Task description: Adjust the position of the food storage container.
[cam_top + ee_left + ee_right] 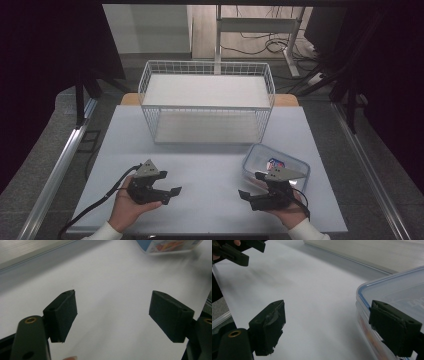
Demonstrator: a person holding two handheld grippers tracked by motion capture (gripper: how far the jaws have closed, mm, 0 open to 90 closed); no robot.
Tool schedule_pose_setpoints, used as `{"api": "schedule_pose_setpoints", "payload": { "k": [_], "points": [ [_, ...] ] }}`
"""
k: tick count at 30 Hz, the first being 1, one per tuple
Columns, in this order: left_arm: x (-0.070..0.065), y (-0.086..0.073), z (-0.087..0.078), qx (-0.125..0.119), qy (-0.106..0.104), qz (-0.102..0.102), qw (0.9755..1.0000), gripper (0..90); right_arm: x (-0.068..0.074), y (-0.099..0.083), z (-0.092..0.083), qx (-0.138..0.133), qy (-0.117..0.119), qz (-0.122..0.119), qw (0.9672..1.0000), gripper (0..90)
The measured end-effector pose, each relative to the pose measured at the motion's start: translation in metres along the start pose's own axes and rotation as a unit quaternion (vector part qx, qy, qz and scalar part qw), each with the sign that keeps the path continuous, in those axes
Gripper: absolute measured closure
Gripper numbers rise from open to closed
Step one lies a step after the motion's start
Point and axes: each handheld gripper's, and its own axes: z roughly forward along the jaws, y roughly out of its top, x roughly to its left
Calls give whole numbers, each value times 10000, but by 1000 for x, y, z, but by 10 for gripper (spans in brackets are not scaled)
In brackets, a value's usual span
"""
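The left gripper (pixel 172 191) lies sideways in the person's left hand (pixel 125 204) low over the white table (pixel 210 170), its jaws spread wide on nothing and pointing toward the right gripper (pixel 243 195). That one, also released and turned inward, sits just beside the lidded plastic container (pixel 270 162) near the table's right front. One jaw seems to overlap the container's lid edge (pixel 372 285), though contact is unclear.

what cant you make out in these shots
- Contents of the box: high view, too small and partly behind the right gripper; only a colourful label shows.
- Same box in the left gripper view: cut off by the top edge and blurred.
- Box in the right gripper view: cut off by the right edge, one jaw in front.
- Basket far wall: its mesh is too fine to read.
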Motion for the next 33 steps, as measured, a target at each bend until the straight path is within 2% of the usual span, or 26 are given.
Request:
{"api": "schedule_pose_setpoints", "payload": {
  "k": [4,9,15,17,18,20,27,33],
  "points": [
    [0,0,0,-6,53,-30,10000,226,-1,0,0,47,16,-34,10000,143],
    [-6,-4,-1,54,69,95,9999,224,5,4,5,185,85,-147,9997,131],
    [-10,-3,-4,-67,-8,41,10000,226,13,8,5,177,83,-181,9996,137],
    [-9,-3,-4,-69,25,72,9999,226,14,10,5,223,76,-236,9994,136],
    [-8,-3,-4,-20,104,117,9999,225,13,12,5,282,61,-339,9990,136],
    [-6,-3,-4,-23,118,116,9999,224,12,12,5,293,56,-335,9990,136],
    [-2,-1,-3,-75,53,106,9999,223,3,13,2,231,-28,-182,9996,147],
    [-3,-1,-6,-114,122,111,9998,222,-3,21,-8,232,-200,-162,9994,174]
  ]
}}
